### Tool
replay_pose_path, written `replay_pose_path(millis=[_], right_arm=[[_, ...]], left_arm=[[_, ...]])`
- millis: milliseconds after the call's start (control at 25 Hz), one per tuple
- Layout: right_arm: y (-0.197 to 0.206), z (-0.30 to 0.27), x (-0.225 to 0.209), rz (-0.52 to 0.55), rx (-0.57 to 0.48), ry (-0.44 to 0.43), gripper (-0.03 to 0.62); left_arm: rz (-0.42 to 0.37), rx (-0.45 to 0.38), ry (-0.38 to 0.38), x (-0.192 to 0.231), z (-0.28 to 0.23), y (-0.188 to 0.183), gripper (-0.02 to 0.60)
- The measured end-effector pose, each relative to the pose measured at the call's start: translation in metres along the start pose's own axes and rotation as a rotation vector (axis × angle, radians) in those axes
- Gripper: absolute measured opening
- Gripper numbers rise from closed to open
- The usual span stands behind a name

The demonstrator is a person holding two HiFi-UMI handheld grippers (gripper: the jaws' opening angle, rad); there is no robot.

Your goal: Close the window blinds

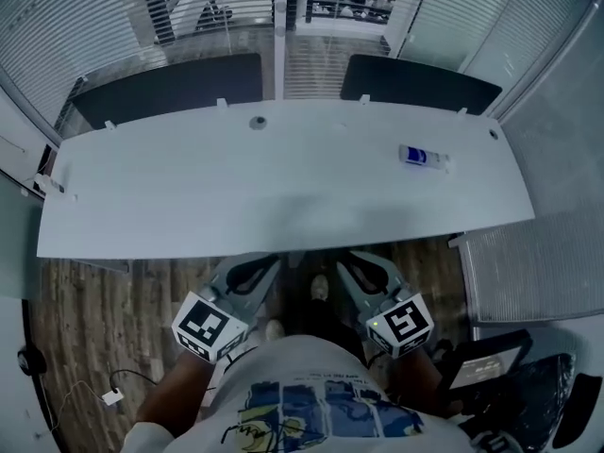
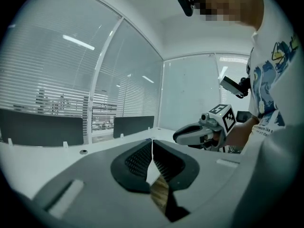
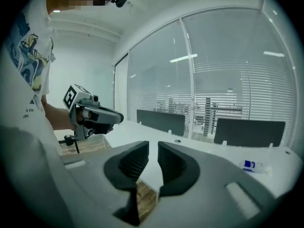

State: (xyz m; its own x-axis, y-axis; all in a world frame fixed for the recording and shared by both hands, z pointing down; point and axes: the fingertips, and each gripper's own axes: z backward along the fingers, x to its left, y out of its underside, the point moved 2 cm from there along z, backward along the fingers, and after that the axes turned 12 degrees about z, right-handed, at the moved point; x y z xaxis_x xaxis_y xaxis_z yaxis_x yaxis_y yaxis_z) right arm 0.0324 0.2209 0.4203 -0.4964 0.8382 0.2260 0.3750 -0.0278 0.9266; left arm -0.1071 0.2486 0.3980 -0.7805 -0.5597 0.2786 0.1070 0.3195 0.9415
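your left gripper is clenched on nothing, held low before the white desk. your right gripper is slightly parted and empty. the window blinds hang beyond the desk, well apart from both grippers.

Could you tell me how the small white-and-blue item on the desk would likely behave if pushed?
The white-and-blue item looks small, so it is probably light. It lies low on the smooth white desk, so a push would likely slide it rather than tip it. Whether it could roll is too small to tell.
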Motion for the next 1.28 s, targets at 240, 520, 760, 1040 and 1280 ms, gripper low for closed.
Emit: replay_pose_path(millis=[240,520,760,1040,1280], right_arm=[[0.003,-0.038,-0.07,0.023,-0.006,-0.066,0.046],[0.0,-0.078,-0.147,0.035,-0.038,-0.143,0.046],[0.013,-0.102,-0.188,0.037,-0.013,-0.194,0.046],[0.02,-0.143,-0.206,0.006,-0.004,-0.146,0.046],[0.011,-0.159,-0.212,-0.028,0.019,-0.097,0.046]], left_arm=[[-0.001,-0.01,-0.046,0.028,-0.06,-0.031,0.011],[-0.003,-0.036,-0.125,0.067,-0.121,-0.065,0.011],[-0.016,-0.033,-0.184,0.098,-0.164,-0.081,0.011],[-0.095,-0.012,-0.204,0.17,-0.192,-0.106,0.012],[-0.171,0.027,-0.215,0.221,-0.217,-0.15,0.012]])
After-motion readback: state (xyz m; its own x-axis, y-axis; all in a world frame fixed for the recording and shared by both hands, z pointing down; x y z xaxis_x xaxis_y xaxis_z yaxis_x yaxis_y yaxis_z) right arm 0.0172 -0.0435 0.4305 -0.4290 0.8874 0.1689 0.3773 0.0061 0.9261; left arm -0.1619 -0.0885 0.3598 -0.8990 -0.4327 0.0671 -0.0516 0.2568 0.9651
